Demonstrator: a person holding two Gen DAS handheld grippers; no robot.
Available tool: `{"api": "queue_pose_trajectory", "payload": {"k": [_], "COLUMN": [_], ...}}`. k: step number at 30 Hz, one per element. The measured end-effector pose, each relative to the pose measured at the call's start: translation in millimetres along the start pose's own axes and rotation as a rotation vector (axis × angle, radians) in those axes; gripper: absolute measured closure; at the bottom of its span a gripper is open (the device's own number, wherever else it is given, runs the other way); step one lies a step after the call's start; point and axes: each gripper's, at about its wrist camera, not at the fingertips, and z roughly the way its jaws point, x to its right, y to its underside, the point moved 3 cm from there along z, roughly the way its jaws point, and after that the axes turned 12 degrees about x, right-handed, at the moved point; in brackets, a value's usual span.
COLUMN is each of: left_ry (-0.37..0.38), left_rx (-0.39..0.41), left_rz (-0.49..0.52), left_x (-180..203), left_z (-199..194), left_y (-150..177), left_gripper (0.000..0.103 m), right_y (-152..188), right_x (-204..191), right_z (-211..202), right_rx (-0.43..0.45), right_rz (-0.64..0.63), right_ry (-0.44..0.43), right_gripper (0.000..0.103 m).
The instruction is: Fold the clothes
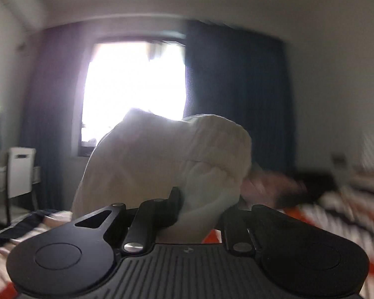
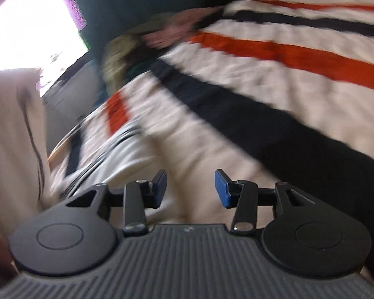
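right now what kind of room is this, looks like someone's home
Most likely a bedroom in a home: a bed under a white cover with orange and black stripes, a bright window flanked by dark blue floor-length curtains, and a white garment lifted above the bed.

The left gripper [image 1: 202, 206] is pointing level, its jaws pinching white cloth [image 1: 167, 159]. The right gripper [image 2: 190, 189] is tilting downward, jaws standing apart, blue pads [image 2: 222, 189] gripping nothing.

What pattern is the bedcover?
White bedcover with black and orange-red stripes; clearest in the right wrist view.
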Motion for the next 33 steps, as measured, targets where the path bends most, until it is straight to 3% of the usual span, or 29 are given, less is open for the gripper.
{"api": "queue_pose_trajectory", "payload": {"k": [4, 6, 11, 12, 14, 15, 16, 18, 23, 25, 29, 31, 33], "left_ry": [0.123, 0.148, 0.181, 0.187, 0.2, 0.214, 0.257, 0.333, 0.39, 0.379, 0.212, 0.14, 0.097], "left_rx": [-0.144, -0.179, -0.248, -0.274, -0.325, -0.358, -0.384, -0.37, -0.369, -0.371, -0.387, -0.4, -0.434], "left_rz": [0.153, 0.182, 0.185, 0.191, 0.209, 0.248, 0.277, 0.295, 0.331, 0.297, 0.103, -0.008, -0.059], "left_x": [62, 74, 83, 79, 71, 63, 59, 18, -34, -57, -108, -127, -138], "left_z": [-9, -8, 0, 1, 2, 6, 2, -24, -56, -60, -62, -60, -49], "left_y": [69, 83, 89, 89, 90, 92, 93, 93, 73, 60, 38, 35, 41], "left_gripper": [0.088, 0.087, 0.078, 0.069, 0.043, 0.02, 0.012, 0.012, 0.008, 0.006, 0.006, 0.006, 0.008], "right_y": [-11, -13, -16, -17, -19, -19, -19, -18, -12, -8, -2, 1, 4], "right_x": [46, 60, 57, 54, 49, 47, 44, 39, 20, 10, -6, -11, -15], "right_z": [4, 4, 5, 5, 5, 5, 3, 3, 3, 4, 7, 9, 13], "right_rx": [0.019, 0.028, 0.035, 0.04, 0.044, 0.043, 0.041, 0.028, -0.034, -0.062, -0.105, -0.118, -0.135], "right_rz": [0.199, 0.268, 0.337, 0.341, 0.345, 0.346, 0.35, 0.367, 0.422, 0.416, 0.397, 0.399, 0.402], "right_ry": [0.121, 0.146, 0.044, 0.014, -0.03, -0.048, -0.068, -0.122, -0.295, -0.341, -0.394, -0.42, -0.434], "right_gripper": [0.057, 0.057, 0.057, 0.057, 0.057, 0.057, 0.057, 0.057, 0.057, 0.054, 0.039, 0.027, 0.021]}}
